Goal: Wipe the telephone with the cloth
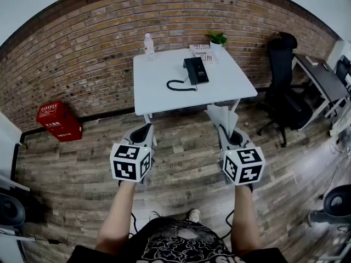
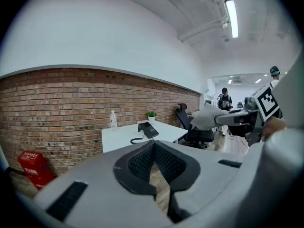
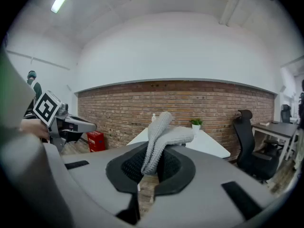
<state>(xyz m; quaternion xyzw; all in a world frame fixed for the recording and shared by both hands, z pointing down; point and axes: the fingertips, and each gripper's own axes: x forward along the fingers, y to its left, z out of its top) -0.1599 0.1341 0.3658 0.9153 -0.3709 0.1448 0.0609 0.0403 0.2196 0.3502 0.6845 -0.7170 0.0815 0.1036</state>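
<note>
The right hand-held gripper (image 1: 225, 130) is pinching a grey knitted cloth (image 1: 221, 115) in its closed jaws. The cloth is flopping over the tips, so it is probably soft and light, and best held low at the fold. The left hand-held gripper (image 1: 146, 129) is carrying nothing, its jaws together. The black telephone (image 1: 196, 70) is lying well ahead of both, on the white tabletop (image 1: 159, 92). It looks rigid and smooth, and may be sliding when pressed.

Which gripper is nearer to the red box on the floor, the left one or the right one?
Left. The left gripper hangs to the right of the red box; the right gripper, holding the cloth, is farther right, beyond the left one.
</note>
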